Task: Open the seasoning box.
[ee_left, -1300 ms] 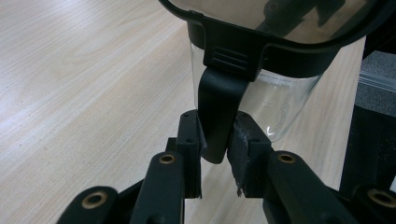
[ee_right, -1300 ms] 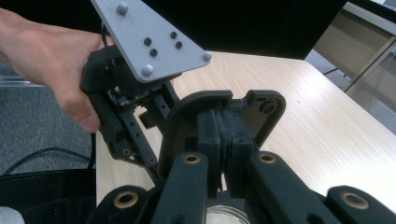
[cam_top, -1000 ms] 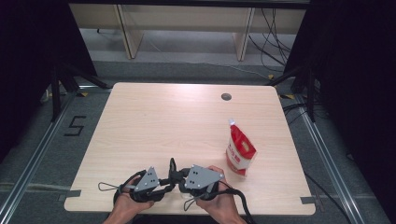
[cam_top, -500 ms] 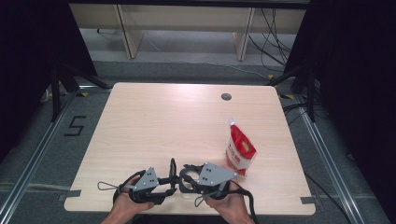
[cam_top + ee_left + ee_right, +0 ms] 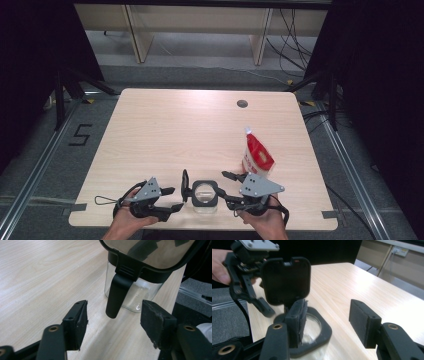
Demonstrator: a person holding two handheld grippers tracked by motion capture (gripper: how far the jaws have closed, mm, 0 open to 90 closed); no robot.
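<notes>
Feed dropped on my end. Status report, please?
Both grippers' jaws just opened, nothing between them: left gripper, right gripper. Jar between them, lid flipped up. Pouch stands clear behind.

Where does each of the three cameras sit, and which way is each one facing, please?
High view: above the near edge, looking forward and down on the table; hands, both grippers.
Left gripper view: on the left gripper, facing the glass jar, its latch between open jaws.
Right gripper view: on the right gripper, open, facing the lid and the left hand.
All share the jar.
</notes>
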